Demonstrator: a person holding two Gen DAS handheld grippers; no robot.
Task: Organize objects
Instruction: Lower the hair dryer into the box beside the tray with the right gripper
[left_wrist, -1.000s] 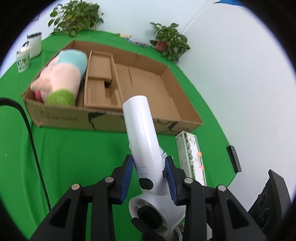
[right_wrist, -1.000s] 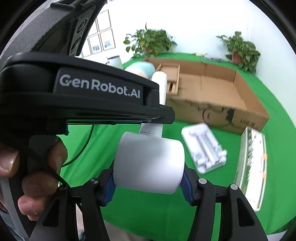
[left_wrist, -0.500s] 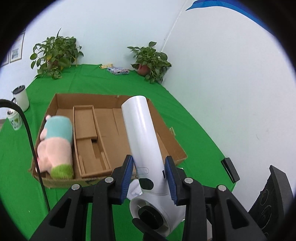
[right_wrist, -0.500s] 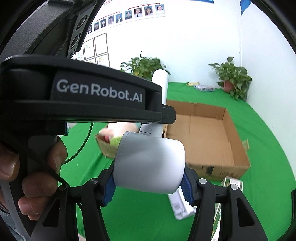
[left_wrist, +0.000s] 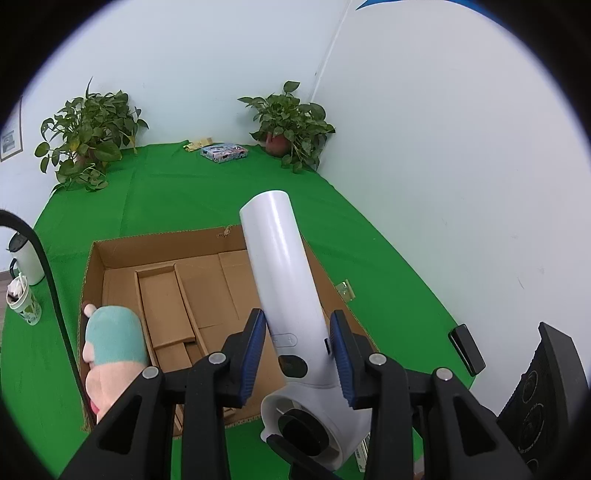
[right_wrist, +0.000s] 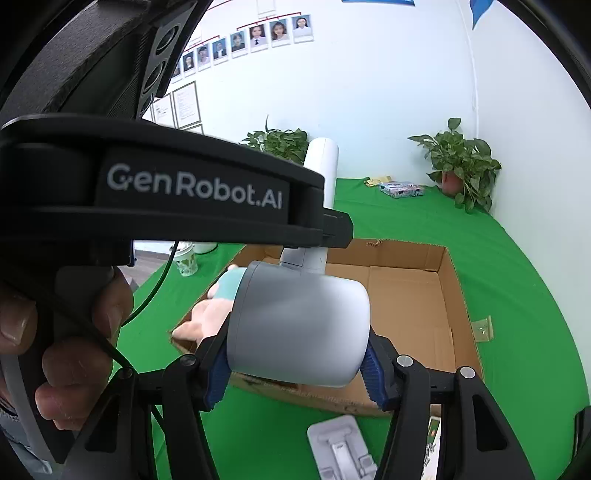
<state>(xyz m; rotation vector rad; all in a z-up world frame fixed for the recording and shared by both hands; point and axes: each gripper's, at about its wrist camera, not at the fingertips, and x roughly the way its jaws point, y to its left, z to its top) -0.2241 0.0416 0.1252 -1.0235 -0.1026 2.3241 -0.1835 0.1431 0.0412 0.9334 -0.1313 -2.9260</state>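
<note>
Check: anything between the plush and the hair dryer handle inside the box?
Left wrist view: a cardboard insert lies on the box floor between the plush and the hair dryer handle; nothing else shows there.

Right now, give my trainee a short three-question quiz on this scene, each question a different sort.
1. True or false: both hand-held grippers, left and right, clamp the white plastic hair dryer.
2. Which toy lies in the open brown cardboard box: A pink-and-teal plush, B red ball, C wooden train?
3. Fill in: the tablecloth is ____.

Key: 1 true; 2 A; 3 green.
</note>
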